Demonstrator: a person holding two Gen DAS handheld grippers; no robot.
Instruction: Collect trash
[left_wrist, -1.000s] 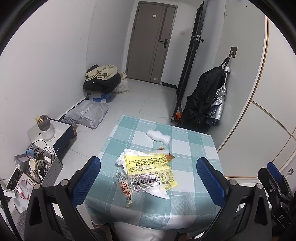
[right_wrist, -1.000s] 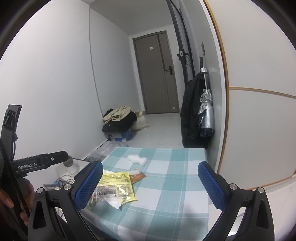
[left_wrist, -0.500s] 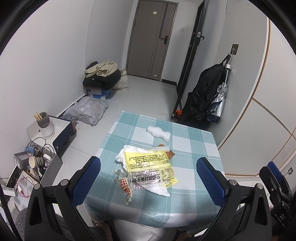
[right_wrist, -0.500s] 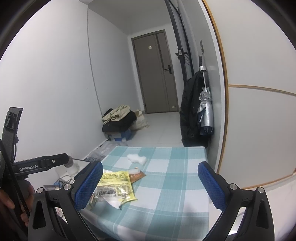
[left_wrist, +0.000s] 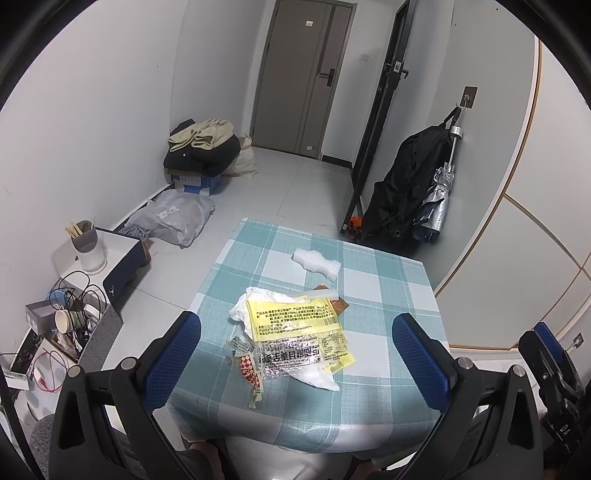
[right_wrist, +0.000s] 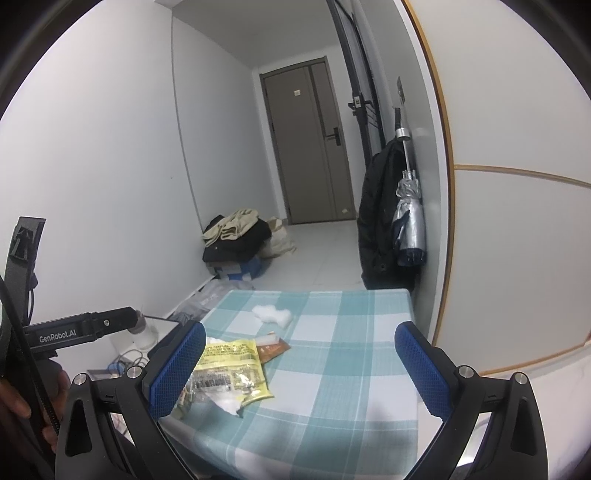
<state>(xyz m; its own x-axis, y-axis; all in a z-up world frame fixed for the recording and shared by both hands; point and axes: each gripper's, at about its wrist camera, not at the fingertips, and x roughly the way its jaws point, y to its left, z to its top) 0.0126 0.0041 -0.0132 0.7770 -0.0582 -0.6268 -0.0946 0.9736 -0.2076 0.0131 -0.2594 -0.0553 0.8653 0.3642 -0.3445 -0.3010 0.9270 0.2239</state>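
Tongs of both hands, left (left_wrist: 295, 354) and right (right_wrist: 299, 363), wide apart above yellow wrapper (left_wrist: 295, 325) at centre of checked worktop (left_wrist: 388, 295).

Yellow wrapper (left_wrist: 295, 325): flat, printed, atop the pile on the table (left_wrist: 388, 295).
White plastic (left_wrist: 314, 374): crumpled beneath it.
Small wrappers (left_wrist: 247, 363): scattered at pile's left edge.
White foam piece (left_wrist: 317, 263): lies apart, farther back.

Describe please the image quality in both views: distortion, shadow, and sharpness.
Left wrist view: strong fisheye bending with black corners; the yellow plastic snack wrapper is sharp, and a soft shadow lies on the teal checked tablecloth near the left gripper. Right wrist view: the same bending, a dimmer and softer picture, wrapper print unreadable; the open right gripper looks sharp.
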